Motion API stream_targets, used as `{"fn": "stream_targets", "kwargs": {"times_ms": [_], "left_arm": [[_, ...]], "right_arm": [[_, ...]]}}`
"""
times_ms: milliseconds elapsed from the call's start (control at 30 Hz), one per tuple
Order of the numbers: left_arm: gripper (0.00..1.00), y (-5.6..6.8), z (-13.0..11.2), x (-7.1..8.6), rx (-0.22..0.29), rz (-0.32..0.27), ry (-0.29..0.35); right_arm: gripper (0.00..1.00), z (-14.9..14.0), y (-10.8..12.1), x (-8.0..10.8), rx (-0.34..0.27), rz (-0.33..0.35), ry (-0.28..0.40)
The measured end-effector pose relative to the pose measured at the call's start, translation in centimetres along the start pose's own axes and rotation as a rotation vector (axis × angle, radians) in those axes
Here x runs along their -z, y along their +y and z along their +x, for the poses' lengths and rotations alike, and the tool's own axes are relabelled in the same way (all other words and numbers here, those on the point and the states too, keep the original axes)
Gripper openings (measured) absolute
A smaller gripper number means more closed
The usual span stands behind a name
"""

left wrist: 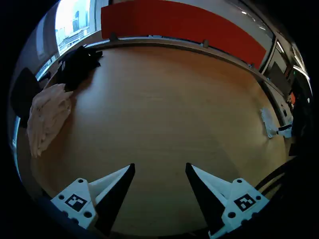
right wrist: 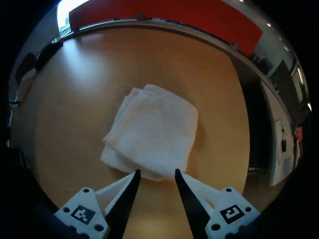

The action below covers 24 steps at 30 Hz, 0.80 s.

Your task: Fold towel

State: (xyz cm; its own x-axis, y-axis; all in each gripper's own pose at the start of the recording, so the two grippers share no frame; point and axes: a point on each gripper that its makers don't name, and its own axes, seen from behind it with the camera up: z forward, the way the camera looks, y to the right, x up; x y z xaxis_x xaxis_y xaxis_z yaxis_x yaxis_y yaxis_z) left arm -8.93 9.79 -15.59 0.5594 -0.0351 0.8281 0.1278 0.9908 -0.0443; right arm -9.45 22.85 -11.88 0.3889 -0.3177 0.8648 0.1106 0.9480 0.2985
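A white towel (right wrist: 153,133) lies folded into a thick, roughly square pad in the middle of the wooden table (right wrist: 79,79). My right gripper (right wrist: 157,171) is open, its fingertips just short of the towel's near edge and not touching it. My left gripper (left wrist: 160,165) is open over bare tabletop (left wrist: 167,99) with nothing between its fingers. In the left gripper view a small white shape (left wrist: 269,121), seemingly the same towel, lies at the far right, with the white tip of the other gripper (left wrist: 285,129) beside it.
A crumpled peach cloth (left wrist: 48,115) lies at the table's left edge, with a black garment (left wrist: 77,65) behind it. A red partition (left wrist: 179,22) runs along the far edge of the table. Office furniture stands beyond the table's right side.
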Motion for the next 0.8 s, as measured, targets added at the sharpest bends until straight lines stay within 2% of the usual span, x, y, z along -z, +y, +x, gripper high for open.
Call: {"fn": "stream_targets", "kwargs": {"times_ms": [567, 800], "left_arm": [[0.94, -1.1, -0.2, 0.3, 0.016, 0.012, 0.001], [0.94, -1.5, -0.3, 0.3, 0.024, 0.017, -0.001]], "right_arm": [[0.65, 3.8, -6.5, -1.8, 0.092, 0.09, 0.049], [0.55, 4.3, -7.4, -2.4, 0.113, 0.1, 0.046]]}}
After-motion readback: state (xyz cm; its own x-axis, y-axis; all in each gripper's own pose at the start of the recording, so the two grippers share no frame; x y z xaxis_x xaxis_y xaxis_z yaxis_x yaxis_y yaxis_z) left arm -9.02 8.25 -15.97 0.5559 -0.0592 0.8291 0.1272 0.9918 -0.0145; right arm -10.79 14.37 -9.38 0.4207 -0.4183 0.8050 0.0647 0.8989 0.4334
